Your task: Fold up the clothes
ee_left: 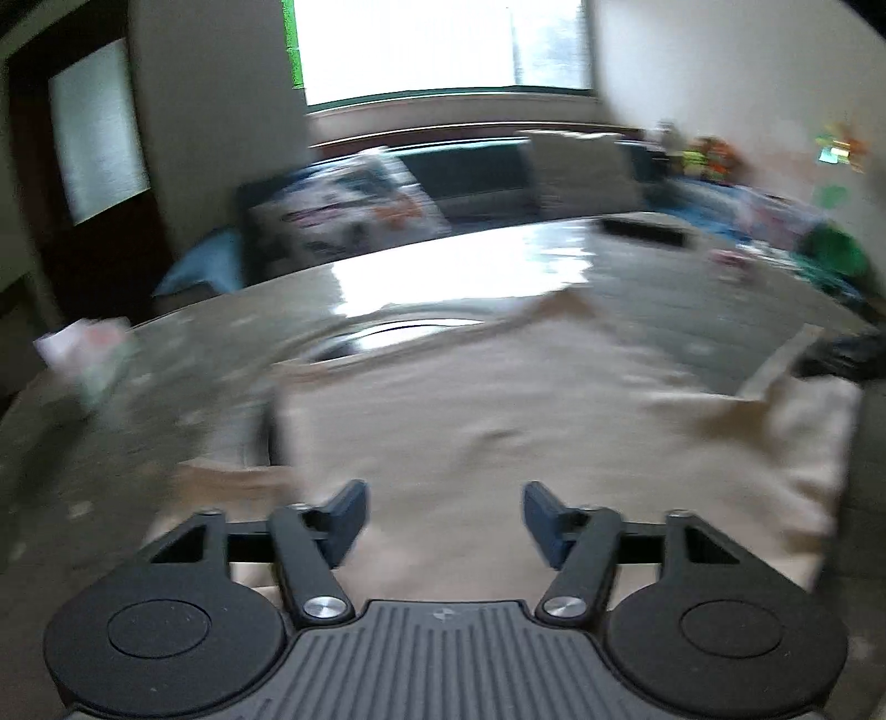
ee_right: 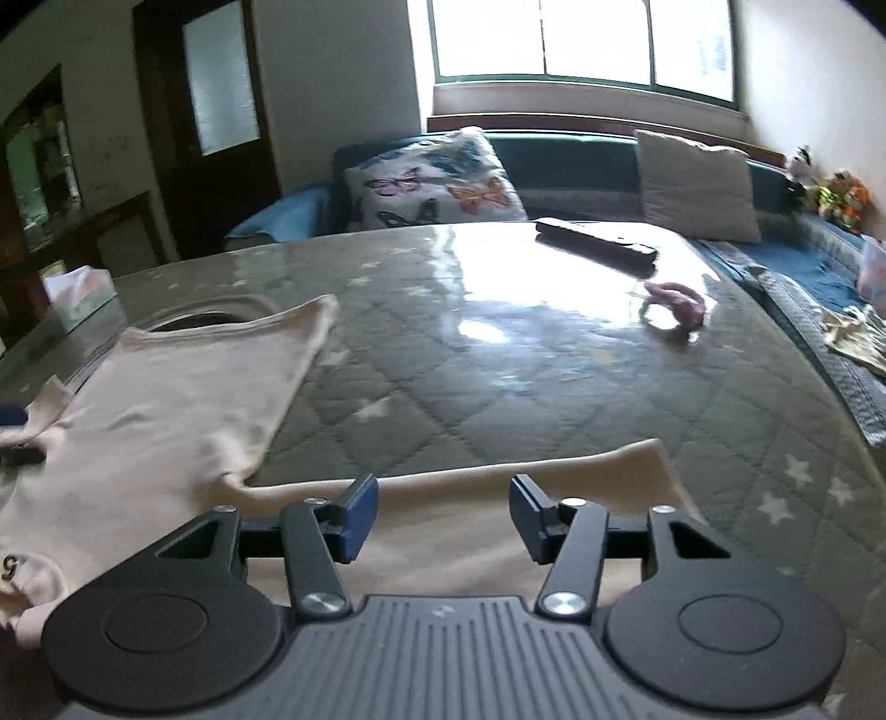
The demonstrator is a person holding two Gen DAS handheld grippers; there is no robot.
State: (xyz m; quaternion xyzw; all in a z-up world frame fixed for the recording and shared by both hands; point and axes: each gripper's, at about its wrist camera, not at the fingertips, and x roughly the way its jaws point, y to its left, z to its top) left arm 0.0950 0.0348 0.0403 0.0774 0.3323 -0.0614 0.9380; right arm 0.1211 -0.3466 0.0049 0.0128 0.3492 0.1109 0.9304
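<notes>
Left claw (ee_left: 446, 518): jaws apart, nothing between the pads, hanging just above a beige shirt (ee_left: 498, 421); this view is smeared by motion blur, so fine detail is unreadable. Right claw (ee_right: 443, 518): jaws likewise apart and empty, poised over the near strip of the same shirt (ee_right: 166, 399), whose edge runs from 9 to 3 o'clock just beyond the fingertips. In the right wrist view the shirt lies flat on the surface (ee_right: 498, 376), a quilted grey cover with pale stars under a glossy sheet; the body of the garment spreads toward 10 o'clock, one corner reaching up toward 11 o'clock, and a small dark mark shows on the cloth at the 8 o'clock edge. Whether the strip under the right claw is a sleeve or a hem cannot be told. Beyond, at 1 o'clock, a pink hair tie (ee_right: 675, 310) lies on the bare cover, well apart from the shirt. Farther at 1 o'clock rests a dark remote control (ee_right: 595, 243). At 10 o'clock, near the surface's far left edge, stands a tissue box (ee_right: 77, 293). Behind the surface a blue sofa (ee_right: 565, 160) carries a butterfly-print cushion (ee_right: 432, 183) at 12 o'clock and a plain grey cushion (ee_right: 698, 183) at 1 o'clock, beneath a bright window (ee_right: 581, 44).
</notes>
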